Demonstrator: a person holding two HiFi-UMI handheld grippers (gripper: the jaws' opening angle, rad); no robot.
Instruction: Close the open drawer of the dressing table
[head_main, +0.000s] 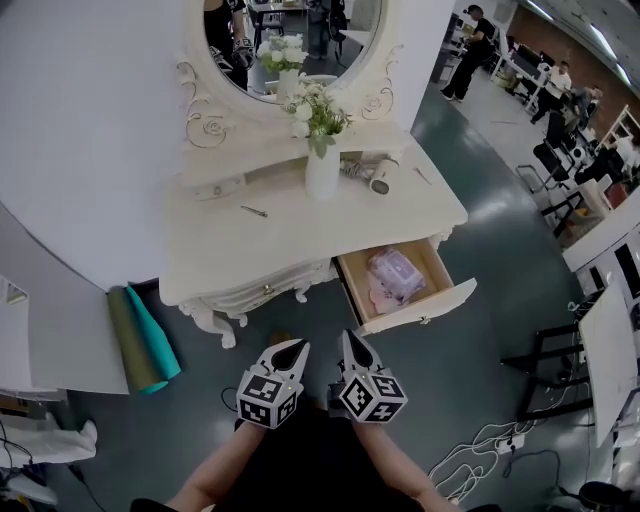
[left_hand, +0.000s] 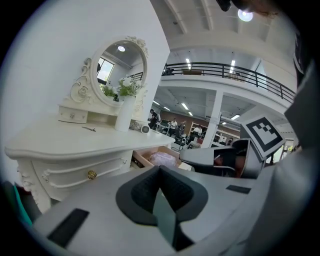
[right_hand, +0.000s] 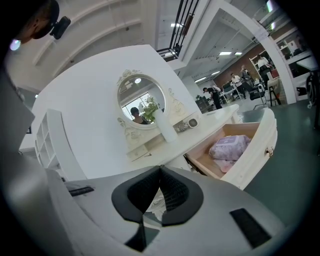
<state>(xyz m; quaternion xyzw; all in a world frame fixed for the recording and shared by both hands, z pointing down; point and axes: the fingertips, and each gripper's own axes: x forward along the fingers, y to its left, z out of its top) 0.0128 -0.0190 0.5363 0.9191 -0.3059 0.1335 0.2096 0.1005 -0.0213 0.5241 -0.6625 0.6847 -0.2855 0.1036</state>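
Observation:
The white dressing table (head_main: 300, 245) stands ahead of me, and its right drawer (head_main: 418, 308) is pulled out towards me. A purple packet (head_main: 396, 272) lies in it. Both grippers hang side by side below the table's front, short of the drawer and touching nothing. The left gripper (head_main: 297, 347) is shut and empty, and so is the right gripper (head_main: 349, 337), just left of the drawer front. The left gripper view shows shut jaws (left_hand: 160, 169) and the drawer (left_hand: 145, 157) beyond. The right gripper view shows shut jaws (right_hand: 160, 168), with the drawer front (right_hand: 257, 145) and packet (right_hand: 230, 146) to the right.
On the tabletop stand a white vase of flowers (head_main: 322, 170), a small device (head_main: 378, 178) and a thin tool (head_main: 254, 211) below the oval mirror (head_main: 290, 40). Rolled green mats (head_main: 145, 340) lean by the left leg. A black frame (head_main: 545, 365) and cables (head_main: 490, 440) are on the right.

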